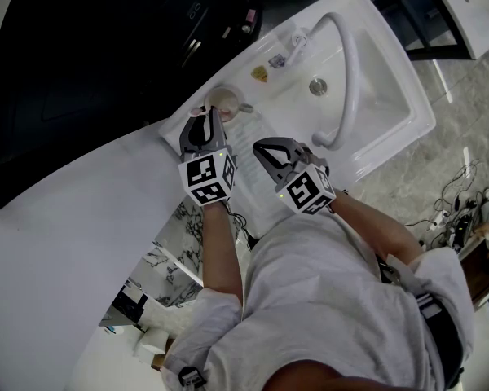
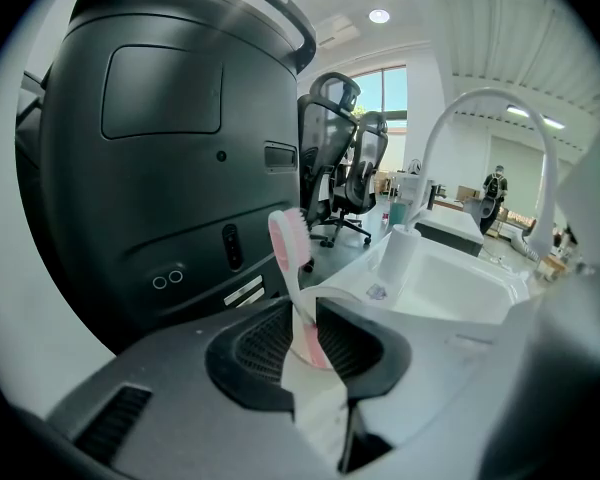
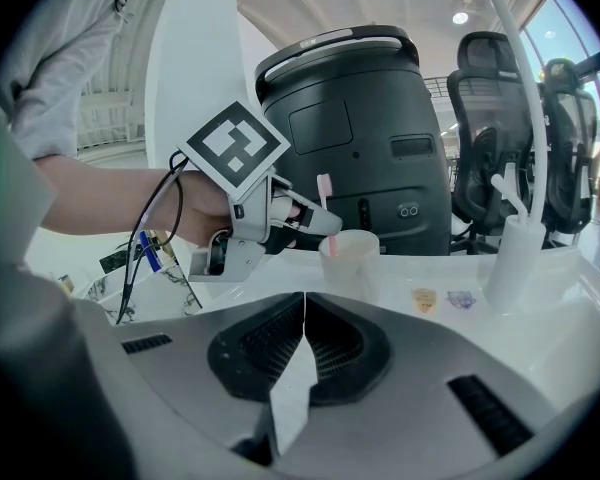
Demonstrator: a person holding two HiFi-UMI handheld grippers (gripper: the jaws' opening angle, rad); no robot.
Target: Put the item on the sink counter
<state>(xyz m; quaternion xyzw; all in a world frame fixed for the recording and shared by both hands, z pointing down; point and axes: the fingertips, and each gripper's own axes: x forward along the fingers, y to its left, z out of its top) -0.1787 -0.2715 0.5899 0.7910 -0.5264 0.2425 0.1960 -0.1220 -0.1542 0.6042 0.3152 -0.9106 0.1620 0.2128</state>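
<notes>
A pink toothbrush [image 2: 292, 253] stands upright, bristles at the top, and my left gripper [image 2: 308, 340] is shut on its handle. In the right gripper view the toothbrush [image 3: 325, 190] dips its lower end into a translucent cup [image 3: 348, 260] on the white sink counter [image 3: 430, 313], with the left gripper [image 3: 302, 218] right beside the cup's rim. From the head view, the left gripper [image 1: 209, 125] reaches to the cup [image 1: 222, 100] at the counter's back left. My right gripper [image 1: 269, 148] hovers over the counter's front part, its jaws shut with nothing between them [image 3: 303, 318].
A white basin [image 1: 367, 96] with a tall curved faucet [image 1: 349, 63] lies to the right. A large black machine [image 3: 355, 138] stands behind the counter. Two small stickers [image 3: 425, 299] lie on the counter. Office chairs [image 3: 500, 138] stand behind.
</notes>
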